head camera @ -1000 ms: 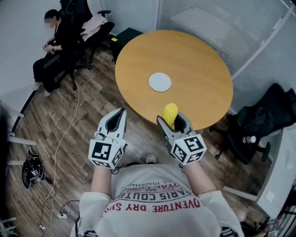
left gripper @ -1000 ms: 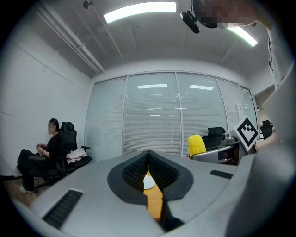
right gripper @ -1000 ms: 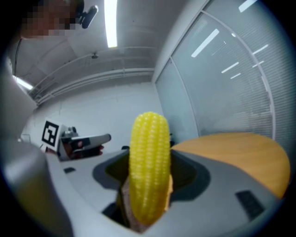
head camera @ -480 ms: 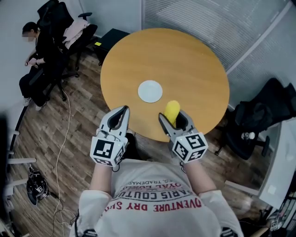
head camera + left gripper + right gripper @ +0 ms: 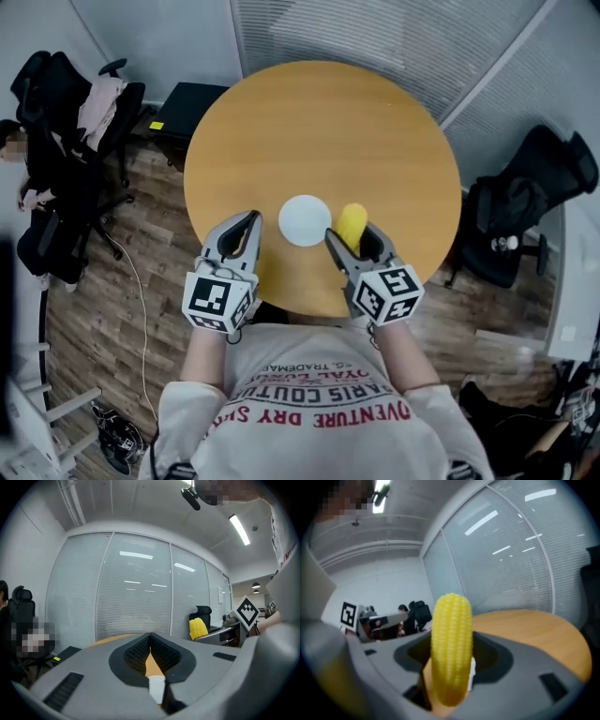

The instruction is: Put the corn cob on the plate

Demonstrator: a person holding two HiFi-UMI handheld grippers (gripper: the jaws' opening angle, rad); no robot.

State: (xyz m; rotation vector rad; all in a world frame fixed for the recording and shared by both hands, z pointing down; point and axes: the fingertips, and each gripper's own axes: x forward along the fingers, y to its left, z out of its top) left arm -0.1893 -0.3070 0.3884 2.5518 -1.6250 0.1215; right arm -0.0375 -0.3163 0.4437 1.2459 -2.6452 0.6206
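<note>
While the right gripper (image 5: 352, 238) clamps a bright yellow, blunt-tipped corn cob (image 5: 451, 648) upright (mid-frame, just right of the white plate (image 5: 305, 220)), the left gripper (image 5: 244, 229) is closed, empty.

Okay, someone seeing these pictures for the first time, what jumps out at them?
The bright yellow corn cob, clamped in the right claw, hangs just right of the white plate on the round wooden table. The left claw, shut and empty, is at the plate's other side.
</note>
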